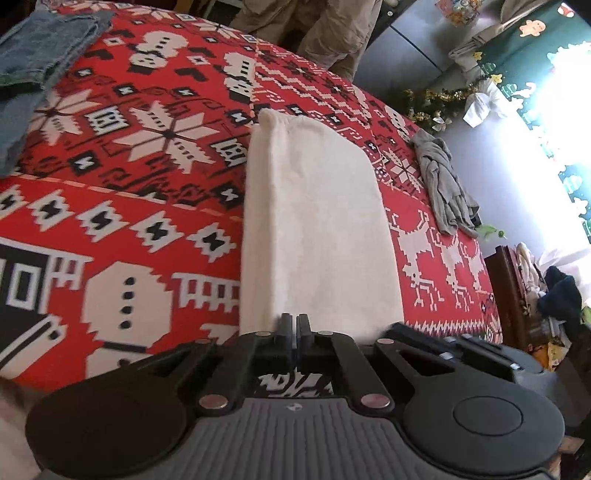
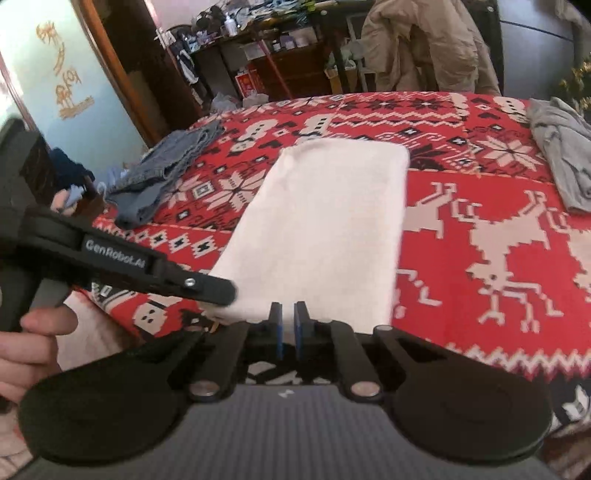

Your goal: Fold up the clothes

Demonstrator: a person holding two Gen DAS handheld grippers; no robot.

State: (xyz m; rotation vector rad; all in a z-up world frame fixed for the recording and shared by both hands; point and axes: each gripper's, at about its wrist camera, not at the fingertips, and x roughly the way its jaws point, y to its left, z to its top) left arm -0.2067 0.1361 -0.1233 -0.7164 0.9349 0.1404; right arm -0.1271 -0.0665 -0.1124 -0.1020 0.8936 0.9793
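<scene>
A white garment [image 1: 314,229], folded into a long rectangle, lies on the red patterned tablecloth [image 1: 129,192]. My left gripper [image 1: 294,325] is shut at its near edge; cloth between the pads is not visible. In the right wrist view the same white garment [image 2: 325,229] stretches away from my right gripper [image 2: 288,314], whose fingers are close together with a narrow gap at the near edge. My left gripper [image 2: 221,291] shows there from the side, touching the garment's near left corner.
Folded blue jeans [image 1: 40,62] lie at the far left, also in the right wrist view [image 2: 166,173]. A crumpled grey garment [image 1: 443,184] lies at the right edge of the table [image 2: 565,155]. A person in beige stands behind the table [image 1: 332,29].
</scene>
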